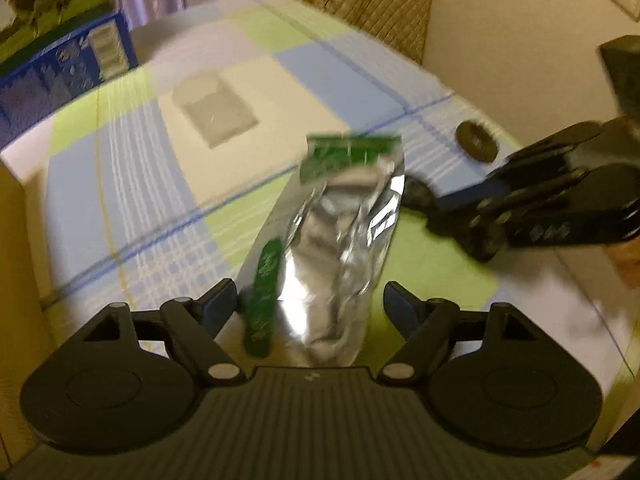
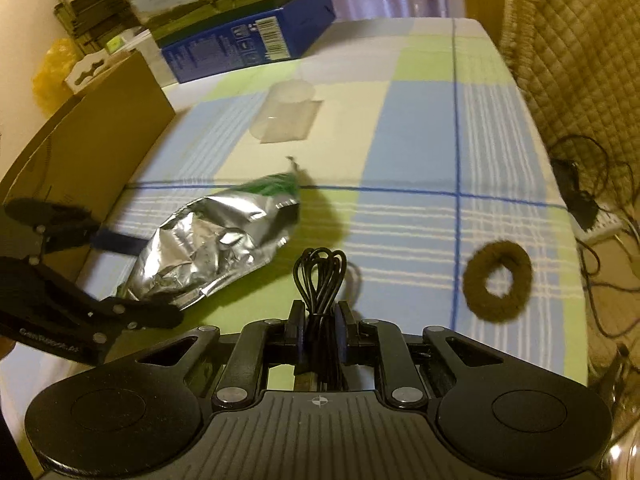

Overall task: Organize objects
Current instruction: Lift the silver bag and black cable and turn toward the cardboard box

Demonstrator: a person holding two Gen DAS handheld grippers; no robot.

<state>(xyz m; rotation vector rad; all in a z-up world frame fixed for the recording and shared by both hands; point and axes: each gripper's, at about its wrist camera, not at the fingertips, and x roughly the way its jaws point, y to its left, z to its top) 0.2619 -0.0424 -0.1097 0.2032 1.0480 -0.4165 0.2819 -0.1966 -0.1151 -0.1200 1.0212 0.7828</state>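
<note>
Right now the right tool [image 2: 318, 336] is clamping a bundled black cable [image 2: 320, 280], its two pads pressed together on the coil's lower part while the loops are sticking up between them. The left tool [image 1: 310, 304] is standing apart, its pads spread on either side of a crinkled silver foil pouch [image 1: 332, 248] with green printing; no pad appears to be pressing on the foil, though blur is making the contact on the green edge hard to judge. From the right wrist view the pouch [image 2: 212, 248] is lying on the counter [image 2: 420, 140], which is covered by a blue, green and cream checked cloth, with the left tool [image 2: 132, 280] reaching in from the side at its near end.

Judging by how things are lying, the organizing is looking only partly underway. The cable is in hand but not yet placed anywhere. The pouch is sitting loose on the cloth. A dark fuzzy hair tie [image 2: 498, 282] is lying by itself to the right of the cable, and a clear plastic container [image 2: 286, 118] is resting farther back, near the middle of the counter. An open cardboard box [image 2: 92, 136] is standing at the left edge, just beside the pouch, and it is probably where the items are going; its inside is not showing, so I cannot tell whether anything is already in it. A blue carton [image 2: 248, 46] is sitting at the far end, with another printed box on top of it.
</note>
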